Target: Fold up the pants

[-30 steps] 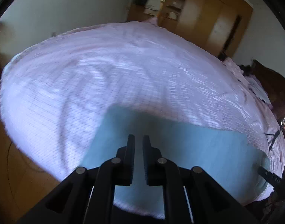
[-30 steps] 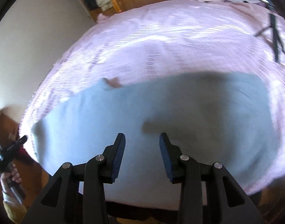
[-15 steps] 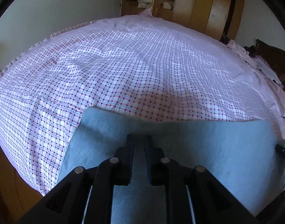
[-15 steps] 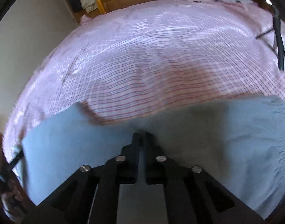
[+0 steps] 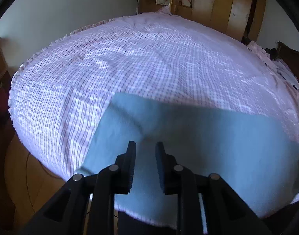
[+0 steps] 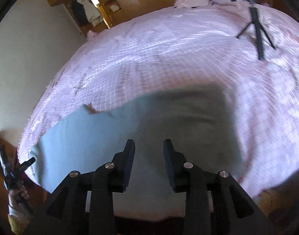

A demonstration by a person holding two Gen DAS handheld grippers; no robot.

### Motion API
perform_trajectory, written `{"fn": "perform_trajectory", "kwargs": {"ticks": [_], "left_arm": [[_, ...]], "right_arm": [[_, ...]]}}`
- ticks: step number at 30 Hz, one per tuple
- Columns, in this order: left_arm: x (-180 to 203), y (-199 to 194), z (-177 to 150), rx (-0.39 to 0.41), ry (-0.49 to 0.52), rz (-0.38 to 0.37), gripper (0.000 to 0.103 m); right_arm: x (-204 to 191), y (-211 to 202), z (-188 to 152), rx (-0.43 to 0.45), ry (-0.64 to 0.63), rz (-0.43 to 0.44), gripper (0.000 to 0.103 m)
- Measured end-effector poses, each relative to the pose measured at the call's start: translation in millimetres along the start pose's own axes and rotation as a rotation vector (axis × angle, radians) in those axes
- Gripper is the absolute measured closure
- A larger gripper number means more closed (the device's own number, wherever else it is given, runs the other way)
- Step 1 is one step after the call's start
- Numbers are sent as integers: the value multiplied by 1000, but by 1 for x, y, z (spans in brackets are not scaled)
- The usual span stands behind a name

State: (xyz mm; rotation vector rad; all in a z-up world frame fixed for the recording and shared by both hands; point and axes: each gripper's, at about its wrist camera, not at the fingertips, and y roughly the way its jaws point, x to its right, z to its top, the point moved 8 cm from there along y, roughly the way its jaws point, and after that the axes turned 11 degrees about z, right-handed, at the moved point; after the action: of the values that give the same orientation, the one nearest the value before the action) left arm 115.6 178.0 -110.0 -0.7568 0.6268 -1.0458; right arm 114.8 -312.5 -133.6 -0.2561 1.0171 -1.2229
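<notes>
The pants (image 5: 198,146), a pale blue garment, are seen laid flat on the near part of a bed covered by a checked pink sheet (image 5: 129,62), directly below and ahead of both hand-held grippers. In the left wrist view the left hand-held gripper (image 5: 145,150) is held above the cloth near its left edge; its jaws are opening and nothing is caught between them, so the fabric is judged to be released. A small pucker in the cloth is visible just ahead of the fingertips.

In the right wrist view the right hand-held gripper (image 6: 149,148) is likewise poised over the pants, with its jaws opening and only flat cloth seen through the gap; nothing is grasped. A broad shadow is cast on the fabric ahead of it. Far to its left, at the bed's edge, the other tool is seen in the person's hand (image 6: 18,193). A black tripod (image 6: 257,29) stands on the bed well beyond the garment, to the right.

The garment appears to be spread as one long band along the bed edge, probably so that both ends can be reached. A further fold is judged still to be needed.
</notes>
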Motion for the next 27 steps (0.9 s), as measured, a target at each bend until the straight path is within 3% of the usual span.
{"fn": "perform_trajectory", "kwargs": {"ticks": [3,7,12,21,23,27], "left_arm": [[1,-11,-11,-10,-4,-21,77],[7,-16,-23,-31,-1,-37,76],[21,-13,-39,-75,21,-53,76],[29,-7,-50,-88,46,-18,72],[29,-5,-50,-91,37,-16,72],[28,-3,-50,-97,27,-17,72]], "right_arm": [[17,-20,-9,22,21,-22,75],[37,-40,-25,58,79,24,71],[51,-35,-41,36,131,83,71],[70,-24,-62,31,176,99,71],[76,-27,-63,60,169,90,71],[87,-48,-54,204,92,-30,75]]}}
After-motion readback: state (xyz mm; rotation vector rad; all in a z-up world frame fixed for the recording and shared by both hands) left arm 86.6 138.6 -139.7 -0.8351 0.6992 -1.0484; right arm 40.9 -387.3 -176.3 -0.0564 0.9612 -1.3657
